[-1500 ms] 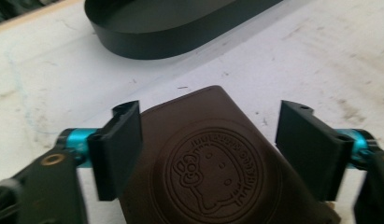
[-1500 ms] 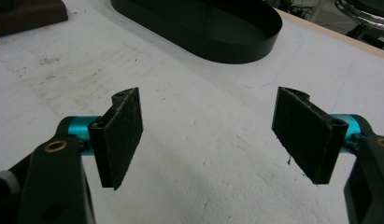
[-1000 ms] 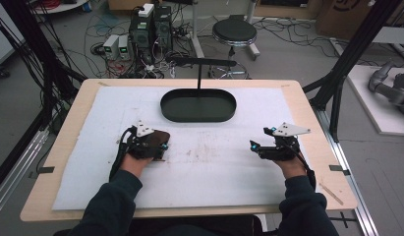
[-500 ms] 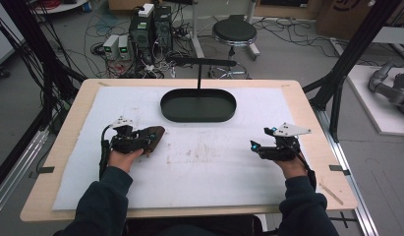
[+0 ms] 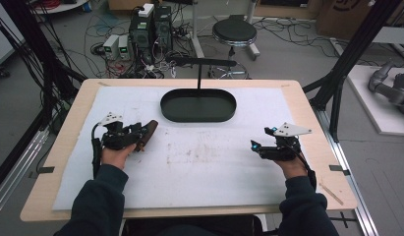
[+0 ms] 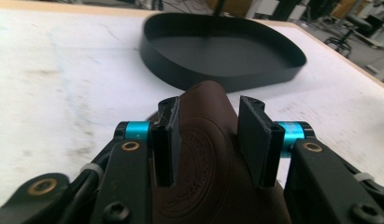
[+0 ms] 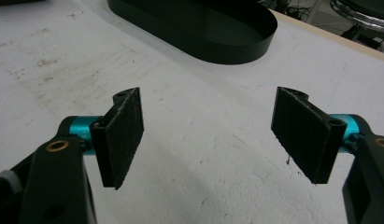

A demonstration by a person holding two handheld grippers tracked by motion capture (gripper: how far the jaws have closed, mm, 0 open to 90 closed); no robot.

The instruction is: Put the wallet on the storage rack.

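A brown leather case [image 5: 149, 132] with a round embossed seal lies on the white mat [image 5: 204, 162], left of centre. My left gripper [image 5: 139, 139] has just been closing and its pads now press on the two sides of the brown leather case [image 6: 203, 140], which runs between the jaws of my left gripper [image 6: 210, 135]. A black oval tray [image 5: 198, 119] sits beyond it at the mat's far middle. My right gripper [image 5: 253, 146] rests low at the mat's right side. Seen along its own jaws, the right gripper [image 7: 213, 135] stands wide open over bare mat.
A black post with a crossbar [image 5: 199, 61] rises from the tray's far side. The black oval tray [image 6: 227, 79] lies just ahead of the left gripper and its wall [image 7: 217, 51] is farther ahead of the right one. The wooden table edge [image 5: 317, 123] borders the mat.
The left hand has drawn back to the left, so the case now sticks out ahead of the gripper, and the jaws have closed onto it. The right hand has kept still.
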